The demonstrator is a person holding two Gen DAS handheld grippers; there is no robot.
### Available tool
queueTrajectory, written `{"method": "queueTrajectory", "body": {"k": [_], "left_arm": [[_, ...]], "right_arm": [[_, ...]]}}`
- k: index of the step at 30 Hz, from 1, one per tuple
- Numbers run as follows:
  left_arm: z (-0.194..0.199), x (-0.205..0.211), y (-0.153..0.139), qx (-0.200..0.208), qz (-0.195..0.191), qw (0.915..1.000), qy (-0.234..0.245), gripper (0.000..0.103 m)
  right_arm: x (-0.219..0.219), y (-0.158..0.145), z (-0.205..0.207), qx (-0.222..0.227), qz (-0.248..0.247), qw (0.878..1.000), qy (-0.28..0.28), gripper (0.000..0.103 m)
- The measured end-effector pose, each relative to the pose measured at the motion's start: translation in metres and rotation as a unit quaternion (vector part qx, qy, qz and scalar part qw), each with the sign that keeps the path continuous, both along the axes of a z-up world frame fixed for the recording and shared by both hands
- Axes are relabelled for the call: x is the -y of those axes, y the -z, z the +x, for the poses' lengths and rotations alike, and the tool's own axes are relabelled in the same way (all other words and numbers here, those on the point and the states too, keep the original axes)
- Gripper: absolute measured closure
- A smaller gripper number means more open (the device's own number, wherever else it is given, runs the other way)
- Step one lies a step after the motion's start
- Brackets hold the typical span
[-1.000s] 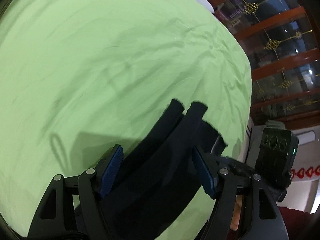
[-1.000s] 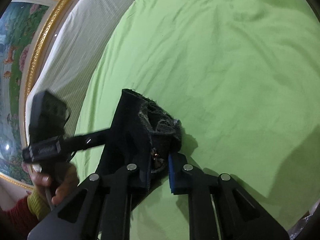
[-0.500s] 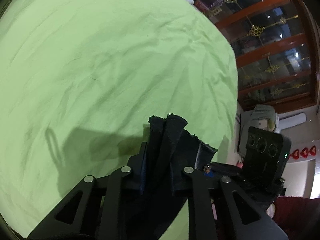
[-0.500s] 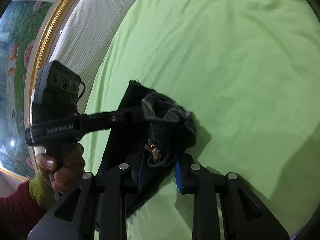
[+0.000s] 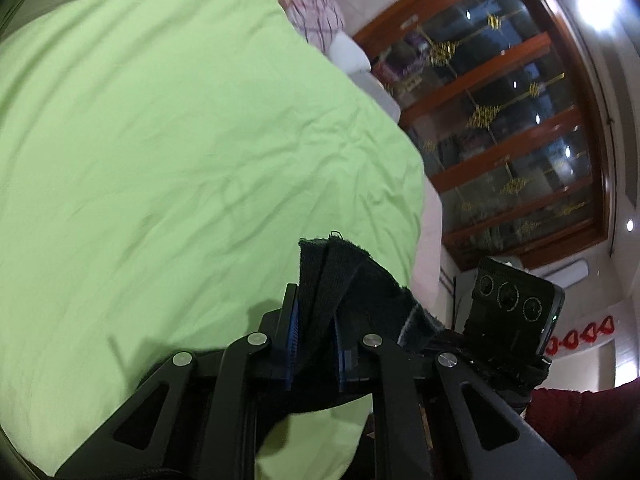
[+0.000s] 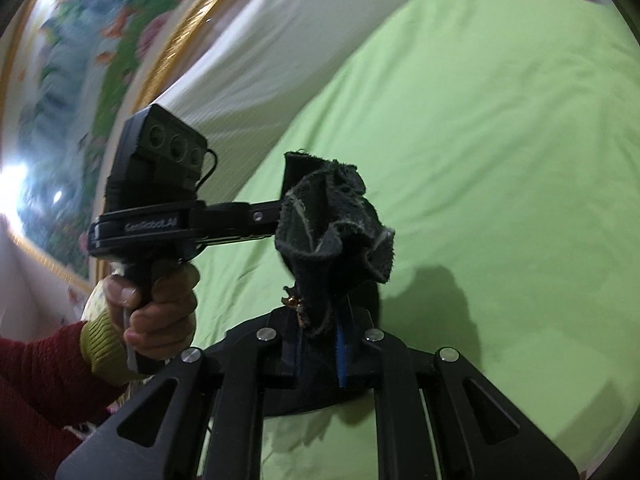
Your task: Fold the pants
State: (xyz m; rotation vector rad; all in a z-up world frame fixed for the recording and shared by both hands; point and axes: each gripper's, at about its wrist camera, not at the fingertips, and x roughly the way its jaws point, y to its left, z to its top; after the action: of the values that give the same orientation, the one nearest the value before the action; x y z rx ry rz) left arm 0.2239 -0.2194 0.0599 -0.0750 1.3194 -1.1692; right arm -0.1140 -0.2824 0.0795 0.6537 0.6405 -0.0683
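Note:
The dark pants [image 5: 340,280] are bunched between the blue pads of my left gripper [image 5: 314,344], which is shut on their folded hems, lifted above the green bed. In the right wrist view my right gripper [image 6: 318,352] is shut on the waistband end of the pants [image 6: 332,224], whose frayed edge and brass button stick up between the fingers. The left gripper [image 6: 276,216] reaches in from the left and meets the same cloth. The rest of the pants hangs below, hidden by the grippers.
A green bedsheet [image 5: 160,140] covers the bed under both grippers. A white headboard cushion [image 6: 280,60] and a gold-framed painting [image 6: 80,60] lie to the left. A wooden glass cabinet [image 5: 500,140] stands beyond the bed's right edge. A plaid pillow [image 5: 316,12] lies at the far end.
My left gripper has closed on the pant hems. Both grippers have lifted the pants off the sheet and tilted upward, so more of the room shows.

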Motion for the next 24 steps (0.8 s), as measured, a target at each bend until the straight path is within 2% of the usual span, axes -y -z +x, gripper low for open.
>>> {"method": "queueTrajectory", "body": {"k": [4,8,15,21,24], "left_arm": [[-0.009,-0.041,-0.010,0.006,-0.013,0.9995,-0.029,0.090],[-0.019,-0.078,-0.009,0.005,-0.017,0.9977,-0.065,0.090],[-0.032,-0.134,0.016,-0.009,-0.005,0.9916,-0.129,0.090],[-0.035,-0.167,0.049,-0.023,0.017,0.9838,-0.177,0.090],[-0.037,-0.177,0.056,-0.025,0.022,0.9807,-0.193,0.090]], "right_arm": [[-0.026,-0.001,0.007,-0.004,-0.011,0.999,-0.036,0.090],[-0.049,0.005,0.015,-0.021,-0.027,0.997,-0.071,0.090],[-0.090,0.037,0.036,-0.069,-0.069,0.988,-0.121,0.090],[-0.106,0.066,0.055,-0.110,-0.095,0.979,-0.144,0.090],[-0.115,0.071,0.070,-0.122,-0.104,0.976,-0.149,0.089]]}}
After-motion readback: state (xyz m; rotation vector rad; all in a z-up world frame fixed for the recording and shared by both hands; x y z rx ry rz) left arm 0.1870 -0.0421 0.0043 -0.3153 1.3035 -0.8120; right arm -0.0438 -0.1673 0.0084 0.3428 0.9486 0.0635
